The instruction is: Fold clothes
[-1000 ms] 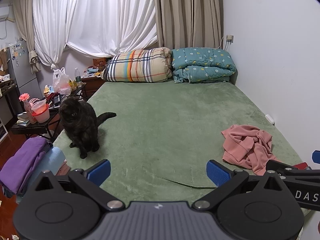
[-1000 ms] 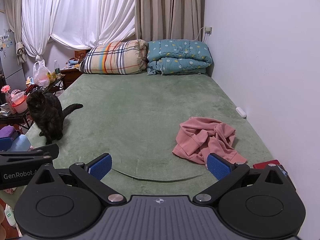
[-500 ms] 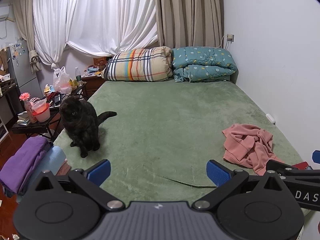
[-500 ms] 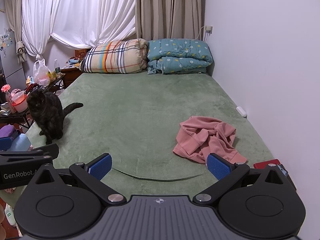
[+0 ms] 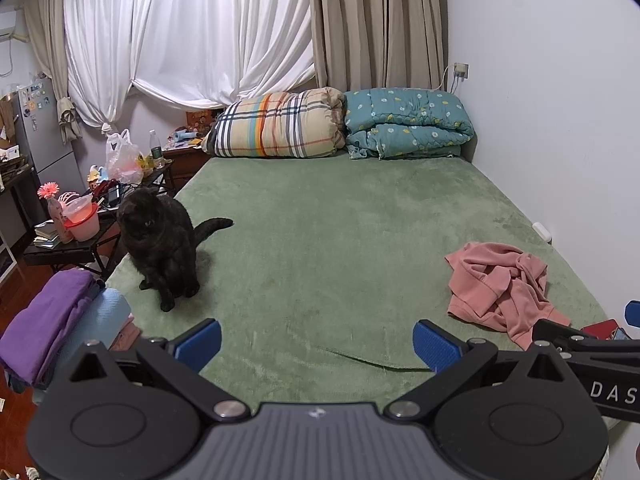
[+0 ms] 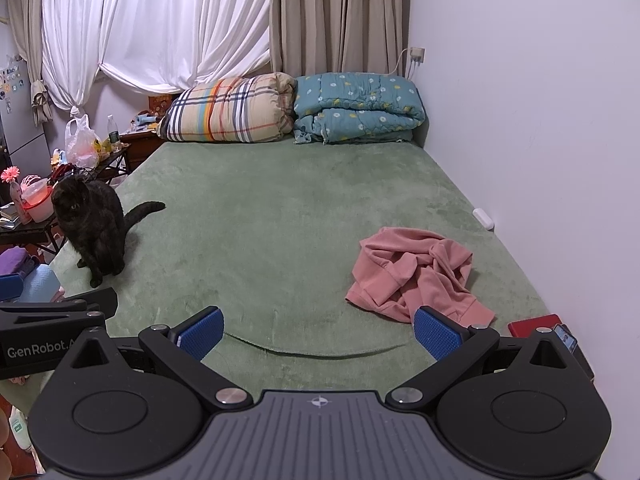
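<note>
Left gripper, right gripper: jaws spread, empty, at the bed's near edge. Pink garment: crumpled, unfolded, near right edge. Folded purple and blue stack beside left edge. Cat: seated at left edge.

Crumpled pink fleece garment, unfolded, bunched into irregular ridges with one cuffed sleeve trailing toward the lower edge. Located at right of centre in the left wrist view, lower right of centre in the right wrist view. Lying flat on green plush bed cover, near the wall-side edge.
</note>
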### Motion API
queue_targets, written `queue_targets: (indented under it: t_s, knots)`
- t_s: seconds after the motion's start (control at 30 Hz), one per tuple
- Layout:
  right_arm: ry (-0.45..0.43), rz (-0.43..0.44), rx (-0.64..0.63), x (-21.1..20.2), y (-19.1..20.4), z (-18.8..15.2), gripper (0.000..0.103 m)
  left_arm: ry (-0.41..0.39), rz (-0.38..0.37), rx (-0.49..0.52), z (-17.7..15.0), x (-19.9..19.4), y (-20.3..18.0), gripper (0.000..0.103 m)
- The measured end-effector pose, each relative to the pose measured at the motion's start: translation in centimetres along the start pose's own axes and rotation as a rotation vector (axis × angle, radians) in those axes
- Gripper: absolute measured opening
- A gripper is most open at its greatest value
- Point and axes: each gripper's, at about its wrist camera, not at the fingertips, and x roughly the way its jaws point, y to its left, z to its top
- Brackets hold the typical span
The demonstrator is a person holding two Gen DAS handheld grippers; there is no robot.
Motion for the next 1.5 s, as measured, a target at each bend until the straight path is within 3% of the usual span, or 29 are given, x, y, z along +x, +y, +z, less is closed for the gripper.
queue_targets:
  t_s: [0.2,0.63,0.73,0.8,0.93,1.1,1.23,1.47,1.5]
  knots:
    - [-0.03,-0.004,0.039,1.1,-1.2,-1.2,0.102,-0.008,-0.041,-0.002,-0.6,2.9,-0.3,0.103]
    - [-0.092,0.03,0.46,12.9,-12.9,-8.9,0.1,0.027,-0.119,-0.008,-2.3,16.2,-2.2,0.101]
    - [-0.224,0.034,0.566,14.6,-15.3,-11.3,0.102,0.036,-0.137,-0.01,-2.6,19.2,-2.7,0.102]
    - [-0.204,-0.017,0.531,16.2,-16.1,-11.9,0.101,0.041,-0.149,-0.011,-2.9,21.3,-3.0,0.102]
    - [-0.219,-0.065,0.337,18.0,-16.2,-13.1,0.101,0.066,-0.221,0.032,-1.2,26.5,-7.8,0.101]
    - [-0.179,0.009,0.433,19.3,-17.8,-15.4,0.101,0.099,-0.313,0.088,1.1,33.2,-14.2,0.099]
    - [-0.158,0.045,0.539,20.3,-19.1,-17.2,0.101,0.125,-0.386,0.133,3.0,38.5,-19.2,0.083]
    - [-0.121,0.11,0.726,22.0,-21.3,-20.5,0.101,0.17,-0.515,0.212,6.2,47.8,-28.1,0.085]
    - [-0.115,0.119,0.752,22.2,-21.6,-20.9,0.101,0.229,-0.52,0.212,6.3,49.4,-29.1,0.083]
